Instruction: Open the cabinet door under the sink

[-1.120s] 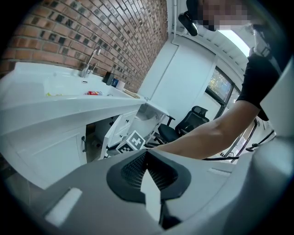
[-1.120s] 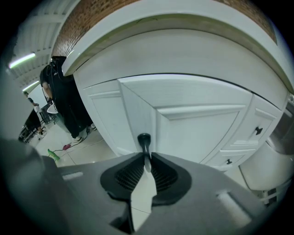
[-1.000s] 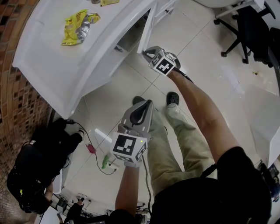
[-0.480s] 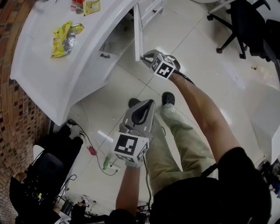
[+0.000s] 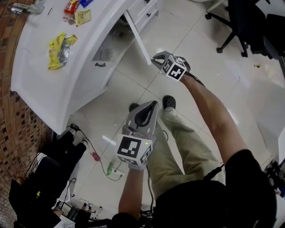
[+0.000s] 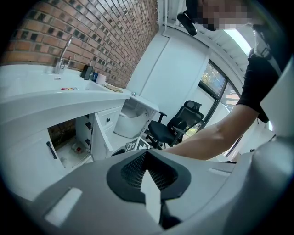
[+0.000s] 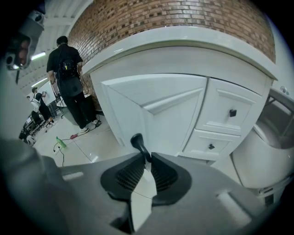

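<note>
The white cabinet door under the counter stands swung out, edge-on in the head view, and the dark opening behind it shows. My right gripper is at the door's free edge, shut on the door's black handle; the door face fills the right gripper view. My left gripper hangs close to the body over the floor, shut with nothing in it. In the left gripper view the left gripper points at the open cabinet.
Snack packets and a faucet are on the counter. Two drawers sit right of the door. An office chair stands behind. Cables and a power strip lie on the floor beside black bags. People stand far left.
The right gripper has pulled the handle outward and the door has swung wider, from slightly ajar to well open. The left gripper has stayed where it was.
</note>
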Demonstrator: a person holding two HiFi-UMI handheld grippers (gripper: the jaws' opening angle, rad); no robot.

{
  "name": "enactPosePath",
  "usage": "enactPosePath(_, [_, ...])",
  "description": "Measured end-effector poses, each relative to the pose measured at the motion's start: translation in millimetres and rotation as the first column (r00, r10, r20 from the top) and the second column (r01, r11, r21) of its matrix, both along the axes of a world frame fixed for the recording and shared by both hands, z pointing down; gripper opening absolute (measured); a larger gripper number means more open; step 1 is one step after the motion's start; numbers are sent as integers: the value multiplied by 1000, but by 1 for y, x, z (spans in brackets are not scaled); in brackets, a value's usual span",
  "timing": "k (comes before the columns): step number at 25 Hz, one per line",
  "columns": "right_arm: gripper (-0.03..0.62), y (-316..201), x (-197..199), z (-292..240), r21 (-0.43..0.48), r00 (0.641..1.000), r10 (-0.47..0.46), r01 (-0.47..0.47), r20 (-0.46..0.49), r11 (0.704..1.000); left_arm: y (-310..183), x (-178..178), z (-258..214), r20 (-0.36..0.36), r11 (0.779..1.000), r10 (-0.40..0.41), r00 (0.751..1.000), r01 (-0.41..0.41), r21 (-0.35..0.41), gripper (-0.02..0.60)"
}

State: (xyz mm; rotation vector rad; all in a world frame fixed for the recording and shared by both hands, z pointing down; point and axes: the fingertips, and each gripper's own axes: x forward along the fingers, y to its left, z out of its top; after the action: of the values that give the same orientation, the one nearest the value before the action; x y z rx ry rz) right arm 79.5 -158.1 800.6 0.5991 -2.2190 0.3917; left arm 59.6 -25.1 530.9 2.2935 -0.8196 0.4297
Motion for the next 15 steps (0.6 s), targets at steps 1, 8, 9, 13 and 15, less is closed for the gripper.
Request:
enactPosePath(1, [32,-2,9,0,0,1000,12,-12,-3,1000,-1,2,0,0,1000,0,1000,0,-1,15])
enactPosePath(8, [14,-29,84,3,-1,985,164,-164,-49,986,-3,18,1,-9,1000,17,1000,-17,-14,15])
enactPosePath(9, [14,-32,87,3,2,986,154,-154,-60,988,-3,21,0,-12,1000,20,1000,-20,-12,15])
enactPosePath(13, [15,-39,96,1,16,987,138,-137,-81,990,-6,31,-3,-14,999,39,999,-39,-8,15])
enactPosePath(15, [15,-40,101,1,17,983,167,-166,-77,986,-7,32,-3,-7,999,48,999,-48,-6,15])
